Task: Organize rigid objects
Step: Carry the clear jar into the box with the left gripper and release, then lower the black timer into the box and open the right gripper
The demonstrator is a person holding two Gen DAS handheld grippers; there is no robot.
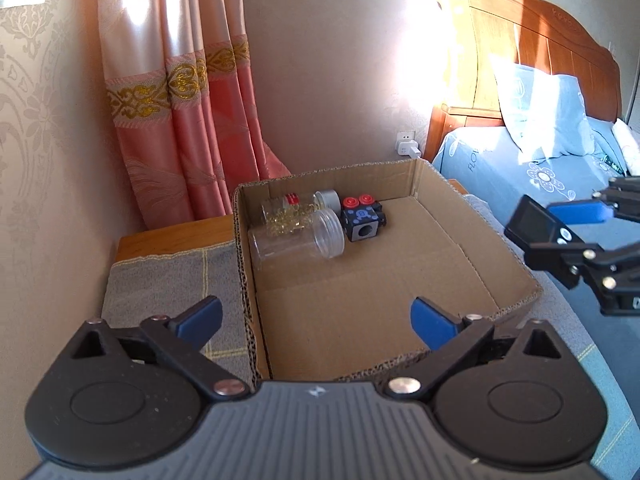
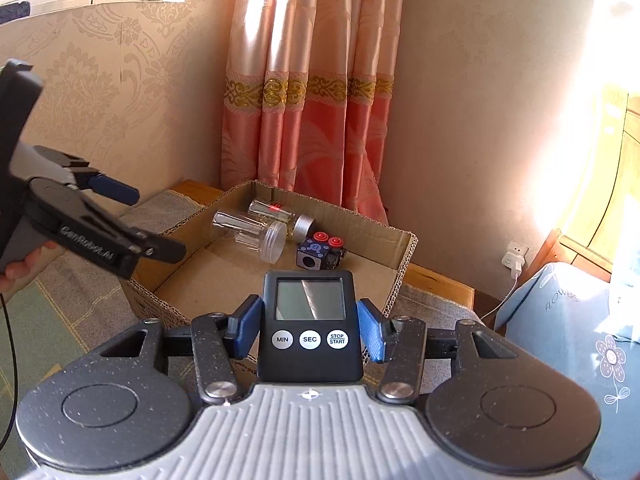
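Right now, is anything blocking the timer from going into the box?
Nothing visible does. The right tongs hold the timer near the box, whose near floor is bare. The jars and black cube lie at the far end.

Home bedroom, wooden bed (image 1: 548,36), blue pillow (image 1: 540,112), pink curtains (image 1: 180,92)

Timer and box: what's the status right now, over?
Right gripper shut on timer, short of cardboard box. Left gripper open, empty. Two jars and a black cube already inside; nothing in the way.
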